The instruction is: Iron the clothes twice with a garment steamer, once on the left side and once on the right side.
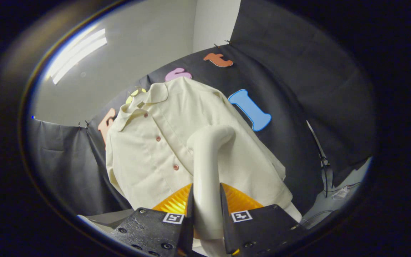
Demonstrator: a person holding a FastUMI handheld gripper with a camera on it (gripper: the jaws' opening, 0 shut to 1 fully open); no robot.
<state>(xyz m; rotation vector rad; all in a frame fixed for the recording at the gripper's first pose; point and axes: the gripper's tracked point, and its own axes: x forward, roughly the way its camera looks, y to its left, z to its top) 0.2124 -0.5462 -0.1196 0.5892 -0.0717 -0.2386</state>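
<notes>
Shirt [155, 150] hanging buttoned against booth wall, just beyond steamer [205, 167] head. Gripper [207, 214] clenched on steamer handle, both fingers pressing it. Head near placket, lower middle. Progress unclear: likely mid-pass, judging 1 of 2 sides possibly left.

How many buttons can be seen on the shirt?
3 on the shirt: top button under the collar, middle button, lowest button beside the steamer. Lower ones may be hidden.
</notes>
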